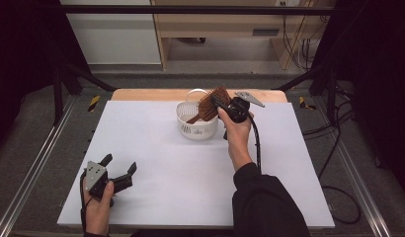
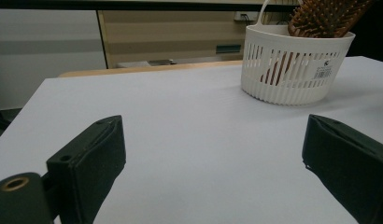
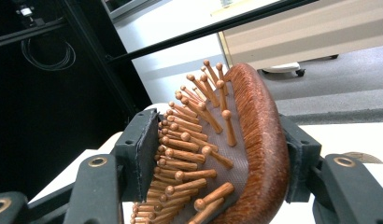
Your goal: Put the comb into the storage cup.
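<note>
Now placing step: right gripper (image 1: 221,106) clamps brown wooden pin hairbrush (image 1: 209,104), handle down inside white slotted plastic basket (image 1: 195,127) below it; next, release, lift clear

A small white sticker (image 2: 323,72) with a barcode sits on the wall of the white basket (image 2: 292,70); its print is too small to read; nothing else carries legible text.

Grey floor (image 1: 230,74) beyond the white table (image 1: 156,163), pale wooden cabinet (image 1: 215,24), perhaps cables (image 1: 297,44) at right.
</note>
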### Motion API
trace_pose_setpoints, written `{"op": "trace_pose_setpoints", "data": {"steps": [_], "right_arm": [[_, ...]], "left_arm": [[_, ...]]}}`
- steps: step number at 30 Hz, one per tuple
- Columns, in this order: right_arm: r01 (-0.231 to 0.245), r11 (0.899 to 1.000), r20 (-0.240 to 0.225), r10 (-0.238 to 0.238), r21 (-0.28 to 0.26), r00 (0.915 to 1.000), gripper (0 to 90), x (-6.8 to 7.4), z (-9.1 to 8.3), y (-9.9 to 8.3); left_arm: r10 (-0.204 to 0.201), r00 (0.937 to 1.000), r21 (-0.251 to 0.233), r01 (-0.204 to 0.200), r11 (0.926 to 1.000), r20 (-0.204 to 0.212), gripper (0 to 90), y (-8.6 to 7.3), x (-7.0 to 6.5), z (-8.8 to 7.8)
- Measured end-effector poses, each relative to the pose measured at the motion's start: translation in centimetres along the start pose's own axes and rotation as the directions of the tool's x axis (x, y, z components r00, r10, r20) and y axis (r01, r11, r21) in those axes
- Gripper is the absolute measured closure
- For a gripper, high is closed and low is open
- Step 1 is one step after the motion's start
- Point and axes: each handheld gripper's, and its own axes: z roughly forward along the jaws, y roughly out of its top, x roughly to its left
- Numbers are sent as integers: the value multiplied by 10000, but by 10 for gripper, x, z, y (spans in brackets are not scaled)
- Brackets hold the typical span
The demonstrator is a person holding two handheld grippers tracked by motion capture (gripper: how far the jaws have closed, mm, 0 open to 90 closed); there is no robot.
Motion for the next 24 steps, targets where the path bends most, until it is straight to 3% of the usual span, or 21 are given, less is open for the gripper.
{"op": "trace_pose_setpoints", "data": {"steps": [24], "right_arm": [[-256,9997,144,256,17,9996,396,-7,3,-2]], "left_arm": [[-43,10000,-170,43,9998,15,61,1,2,-1]]}}
